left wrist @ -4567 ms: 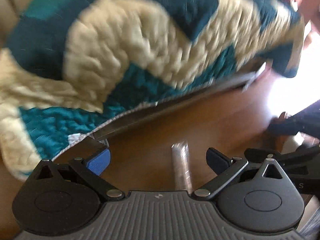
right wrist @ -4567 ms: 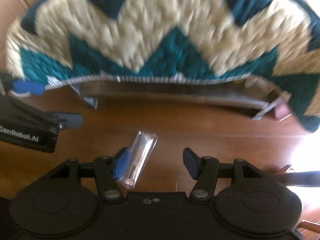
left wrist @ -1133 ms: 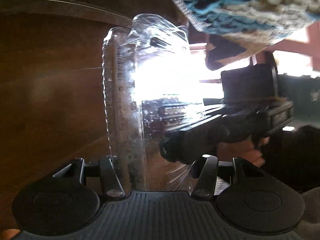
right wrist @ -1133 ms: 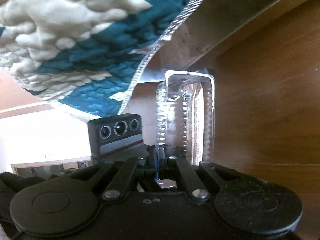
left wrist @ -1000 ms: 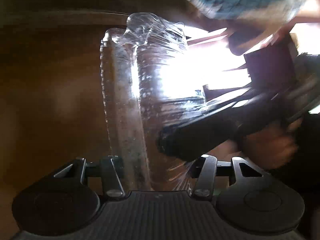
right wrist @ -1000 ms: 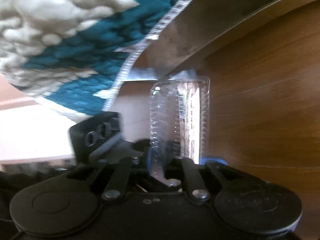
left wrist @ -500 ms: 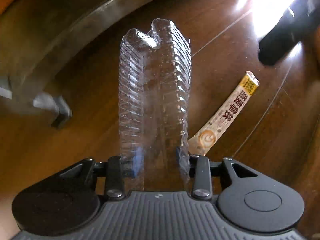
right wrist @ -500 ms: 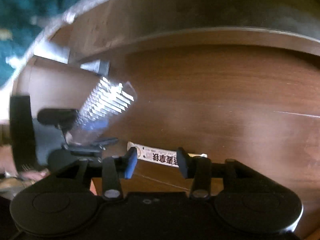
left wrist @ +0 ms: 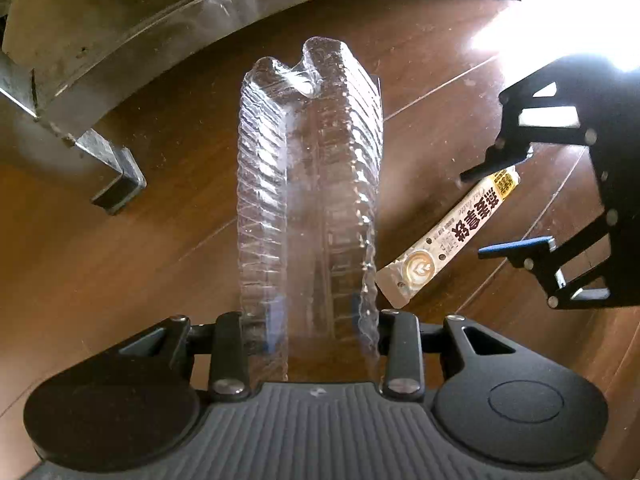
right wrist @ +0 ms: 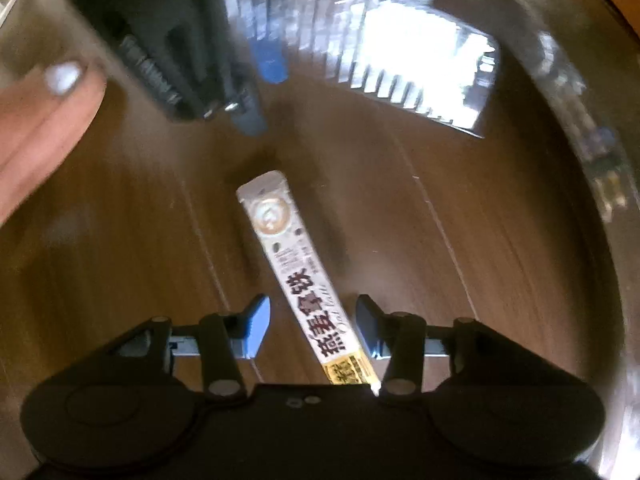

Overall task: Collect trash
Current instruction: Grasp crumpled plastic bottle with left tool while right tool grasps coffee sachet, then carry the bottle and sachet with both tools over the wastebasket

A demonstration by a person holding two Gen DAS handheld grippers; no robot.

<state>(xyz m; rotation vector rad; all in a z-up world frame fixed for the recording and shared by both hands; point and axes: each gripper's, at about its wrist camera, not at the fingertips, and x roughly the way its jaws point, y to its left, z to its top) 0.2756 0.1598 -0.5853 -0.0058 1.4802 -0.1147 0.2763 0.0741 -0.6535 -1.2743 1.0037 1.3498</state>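
A clear, ribbed, crushed plastic tray is clamped between the pads of the left hand-held gripper, whose blue pads are seen pressing through the transparent plastic on both sides. The tray is held pointing away from the camera, above a dark brown wooden floor. In the right wrist view the same tray appears blurred at the top, held by the left hand-held gripper, with a person's fingers visible at the left edge.

A long, narrow beige sachet with dark printed characters and a round coffee emblem is lying flat on the floor, just beside the held tray as seen from the left wrist. The right hand-held gripper is seen over the far end of that sachet, with one blue pad showing on each side of it.

From the right wrist, the sachet is seen running diagonally between the pads of the right hand-held gripper, whose jaws are standing apart. The right-hand pad lies close to the sachet's yellow end; whether it is touched cannot be told. The left-hand pad is clear of it.

A curved grey metal furniture base with a black foot is seen resting on the floor beyond the tray.
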